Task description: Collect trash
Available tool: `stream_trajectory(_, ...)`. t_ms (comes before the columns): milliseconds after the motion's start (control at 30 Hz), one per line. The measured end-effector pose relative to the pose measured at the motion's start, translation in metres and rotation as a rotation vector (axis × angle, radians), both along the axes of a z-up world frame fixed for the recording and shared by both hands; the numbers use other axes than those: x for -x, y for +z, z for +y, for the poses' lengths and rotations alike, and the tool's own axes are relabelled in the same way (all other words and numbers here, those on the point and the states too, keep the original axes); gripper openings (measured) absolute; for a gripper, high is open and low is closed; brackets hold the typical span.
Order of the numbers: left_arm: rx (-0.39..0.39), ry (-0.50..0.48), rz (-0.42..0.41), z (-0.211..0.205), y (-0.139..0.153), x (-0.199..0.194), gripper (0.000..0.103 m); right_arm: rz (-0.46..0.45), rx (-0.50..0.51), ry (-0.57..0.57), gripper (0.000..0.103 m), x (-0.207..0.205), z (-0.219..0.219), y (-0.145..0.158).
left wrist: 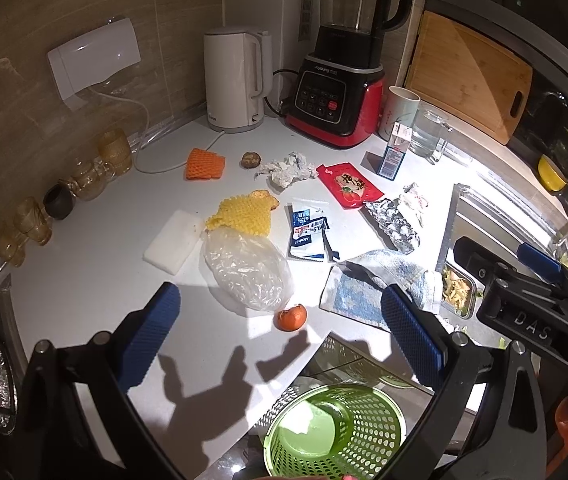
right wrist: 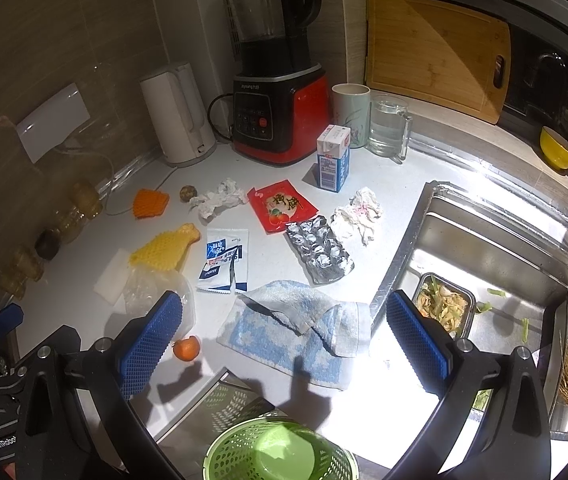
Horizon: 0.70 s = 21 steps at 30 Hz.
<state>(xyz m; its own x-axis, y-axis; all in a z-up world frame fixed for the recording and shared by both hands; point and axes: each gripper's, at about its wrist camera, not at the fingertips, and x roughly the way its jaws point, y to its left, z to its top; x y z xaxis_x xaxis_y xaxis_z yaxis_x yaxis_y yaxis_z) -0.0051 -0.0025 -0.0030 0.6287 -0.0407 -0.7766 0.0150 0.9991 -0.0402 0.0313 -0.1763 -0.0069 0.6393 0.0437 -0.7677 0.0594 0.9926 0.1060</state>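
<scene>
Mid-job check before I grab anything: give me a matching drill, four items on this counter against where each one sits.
Items:
1. orange peel
2. milk carton
3. foil blister pack
4. green basket

Places:
A. in front of the red blender
B. below the counter edge
C. beside the clear plastic bag
D. between the red snack packet and the blue towel

Pairs: 1-C, 2-A, 3-D, 4-B

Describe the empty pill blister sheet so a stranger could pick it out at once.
Start at the red-based blender at the back of the counter and come forward past the red snack packet. The blister sheet lies just beyond it, toward the sink. It is the only crinkled silver foil piece, dotted with popped pockets.
</scene>
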Motion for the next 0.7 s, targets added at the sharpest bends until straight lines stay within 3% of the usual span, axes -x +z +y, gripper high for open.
stream_trajectory(700, 0.0, 0.0, -0.001, -0.0002, 0.0001, 0.0008, 0.096, 0.001, 0.002, -0.001, 0.101, 0.0017, -0.0004, 0.0023)
